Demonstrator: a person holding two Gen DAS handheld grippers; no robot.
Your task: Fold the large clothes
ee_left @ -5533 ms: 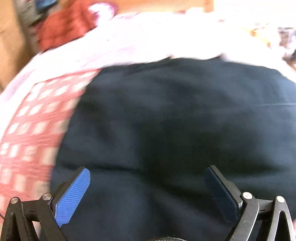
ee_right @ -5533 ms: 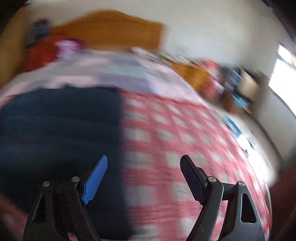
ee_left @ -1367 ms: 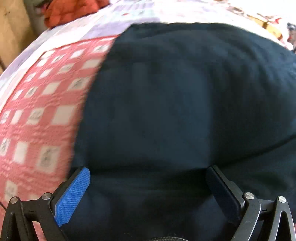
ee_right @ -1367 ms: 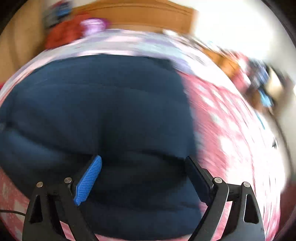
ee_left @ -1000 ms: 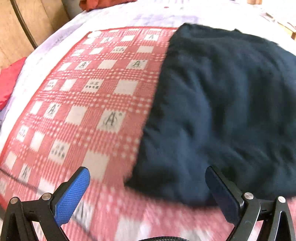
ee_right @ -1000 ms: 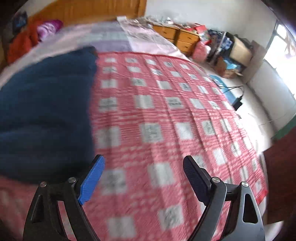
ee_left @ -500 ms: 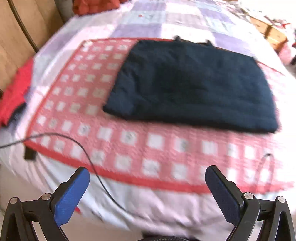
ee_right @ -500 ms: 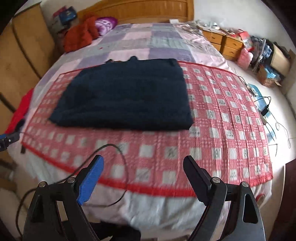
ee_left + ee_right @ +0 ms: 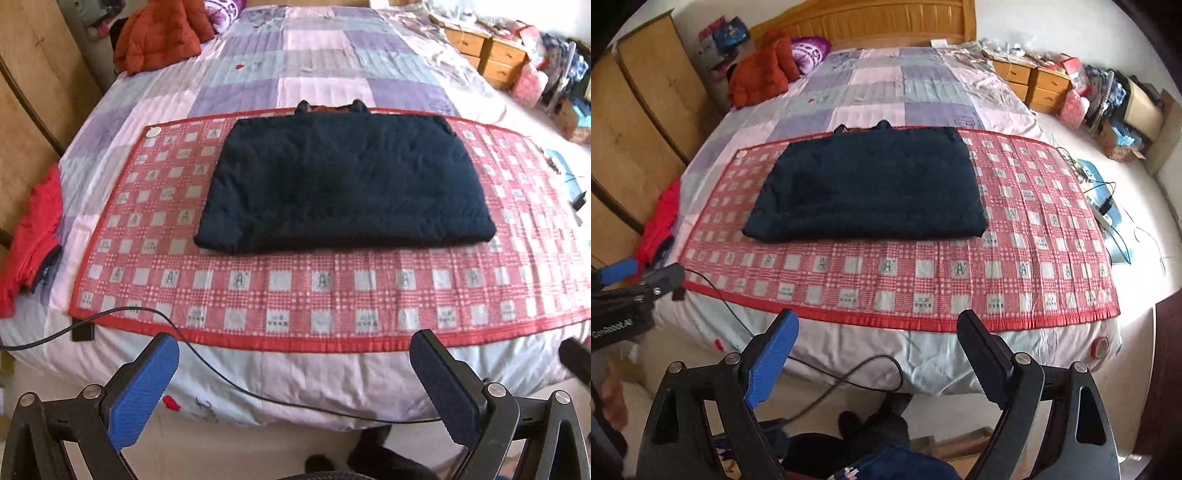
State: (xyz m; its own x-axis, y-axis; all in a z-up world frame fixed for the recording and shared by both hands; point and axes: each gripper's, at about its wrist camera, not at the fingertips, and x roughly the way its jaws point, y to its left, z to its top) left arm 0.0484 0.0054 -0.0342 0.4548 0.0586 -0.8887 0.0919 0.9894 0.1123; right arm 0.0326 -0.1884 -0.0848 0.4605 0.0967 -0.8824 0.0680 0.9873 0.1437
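A dark navy garment (image 9: 343,184) lies folded into a flat rectangle on a red checked mat (image 9: 321,288) on the bed; it also shows in the right wrist view (image 9: 868,184). My left gripper (image 9: 295,391) is open and empty, held off the bed's near edge, well short of the garment. My right gripper (image 9: 875,365) is open and empty, also back from the bed. The left gripper also shows at the left edge of the right wrist view (image 9: 639,275).
The mat (image 9: 960,273) lies across a purple patchwork quilt (image 9: 886,81). An orange jacket (image 9: 759,75) sits by the headboard. Red clothing (image 9: 29,236) hangs off the left side. A black cable (image 9: 221,376) trails over the bed's front. Wardrobe left, cluttered drawers (image 9: 1034,81) right.
Both grippers have pulled back from right over the garment to beyond the bed's near edge. The garment stays folded on the mat. Both grippers stayed open.
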